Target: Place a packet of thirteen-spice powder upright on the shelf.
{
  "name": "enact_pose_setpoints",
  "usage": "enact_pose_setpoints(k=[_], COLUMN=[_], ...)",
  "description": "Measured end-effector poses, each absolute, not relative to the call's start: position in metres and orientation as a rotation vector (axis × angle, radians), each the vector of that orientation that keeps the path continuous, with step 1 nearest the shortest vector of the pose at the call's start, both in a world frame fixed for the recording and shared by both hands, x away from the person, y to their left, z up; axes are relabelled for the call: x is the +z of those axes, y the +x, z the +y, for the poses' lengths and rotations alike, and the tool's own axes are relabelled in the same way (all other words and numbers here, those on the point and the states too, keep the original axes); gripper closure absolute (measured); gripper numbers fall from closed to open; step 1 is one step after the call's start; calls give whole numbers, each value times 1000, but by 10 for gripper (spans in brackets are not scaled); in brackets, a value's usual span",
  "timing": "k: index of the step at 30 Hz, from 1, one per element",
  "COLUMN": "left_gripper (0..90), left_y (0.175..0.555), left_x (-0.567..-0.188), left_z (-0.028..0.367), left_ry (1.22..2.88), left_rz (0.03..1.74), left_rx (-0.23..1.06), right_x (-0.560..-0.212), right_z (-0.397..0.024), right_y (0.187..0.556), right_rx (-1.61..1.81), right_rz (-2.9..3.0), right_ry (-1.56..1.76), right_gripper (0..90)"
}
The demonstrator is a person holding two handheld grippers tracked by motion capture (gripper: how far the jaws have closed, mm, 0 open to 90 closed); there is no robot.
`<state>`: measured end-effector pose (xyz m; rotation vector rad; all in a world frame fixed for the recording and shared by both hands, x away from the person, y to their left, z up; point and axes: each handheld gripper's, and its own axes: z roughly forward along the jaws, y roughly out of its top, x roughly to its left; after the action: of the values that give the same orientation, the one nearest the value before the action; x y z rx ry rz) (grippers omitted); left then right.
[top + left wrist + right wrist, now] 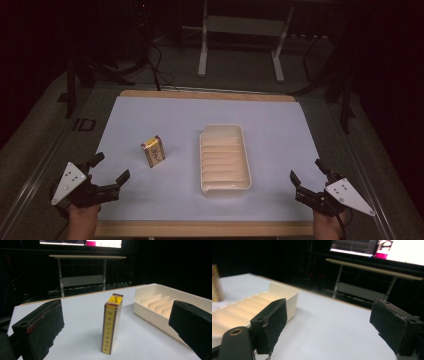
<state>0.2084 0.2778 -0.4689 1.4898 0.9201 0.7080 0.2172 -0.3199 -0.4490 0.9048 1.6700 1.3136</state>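
Yellow box (153, 151) stands upright at 9 o'clock of the cream tray (224, 187); left tool (109, 171) and right tool (308, 174) both gape, holding nothing.

Small box (153, 152) upright left of ribbed tray (225, 187); both tongs agape.

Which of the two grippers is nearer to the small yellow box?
The left gripper: the yellow box stands just beyond its open jaws, left of the ribbed tray. The right gripper is on the tray's other side.
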Motion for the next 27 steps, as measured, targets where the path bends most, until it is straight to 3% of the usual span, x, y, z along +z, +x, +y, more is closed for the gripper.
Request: enact_pose_setpoints(k=[10, 27], left_gripper=[0, 0], left_y=[223, 237], left_x=[-467, -459], left_z=[273, 270], left_ry=[1602, 1904], left_rz=[830, 862], left_rx=[504, 321], right_x=[-452, -451], right_z=[-320, -315], right_y=[211, 210], right_rx=[1352, 1321], right_rz=[1738, 1747], right_ry=[894, 866], right_gripper=[142, 142])
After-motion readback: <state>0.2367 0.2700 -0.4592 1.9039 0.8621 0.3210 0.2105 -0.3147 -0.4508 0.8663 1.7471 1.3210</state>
